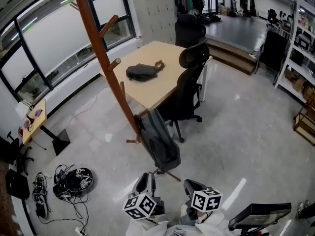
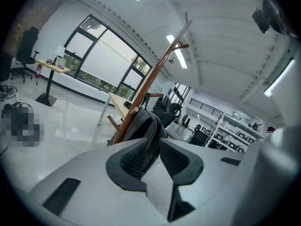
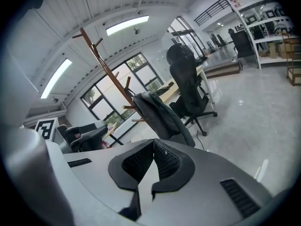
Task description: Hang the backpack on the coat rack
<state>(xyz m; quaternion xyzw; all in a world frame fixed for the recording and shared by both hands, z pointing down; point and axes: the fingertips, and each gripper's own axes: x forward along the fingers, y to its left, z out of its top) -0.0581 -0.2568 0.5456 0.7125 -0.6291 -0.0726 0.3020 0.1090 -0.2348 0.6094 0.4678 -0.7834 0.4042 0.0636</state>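
Observation:
A grey backpack (image 1: 160, 140) hangs low on the leaning brown wooden coat rack (image 1: 101, 53), its bottom near the floor by the rack's feet. My left gripper (image 1: 146, 180) is just in front of it, low in the head view, and apart from it. In the left gripper view the jaws (image 2: 157, 147) stand open with a gap; the backpack (image 2: 146, 126) and the rack (image 2: 150, 79) show beyond them. My right gripper (image 1: 194, 186) is beside the left one. Its pads (image 3: 153, 145) meet at the tips with nothing between them, and the backpack (image 3: 160, 112) lies ahead.
Behind the rack stands a wooden table (image 1: 167, 87) with a dark pouch (image 1: 142, 72) on it and a black office chair (image 1: 189, 92) at its side. Shoes, bags and cables (image 1: 71, 183) lie on the floor at left. Shelving (image 1: 300, 48) lines the right wall.

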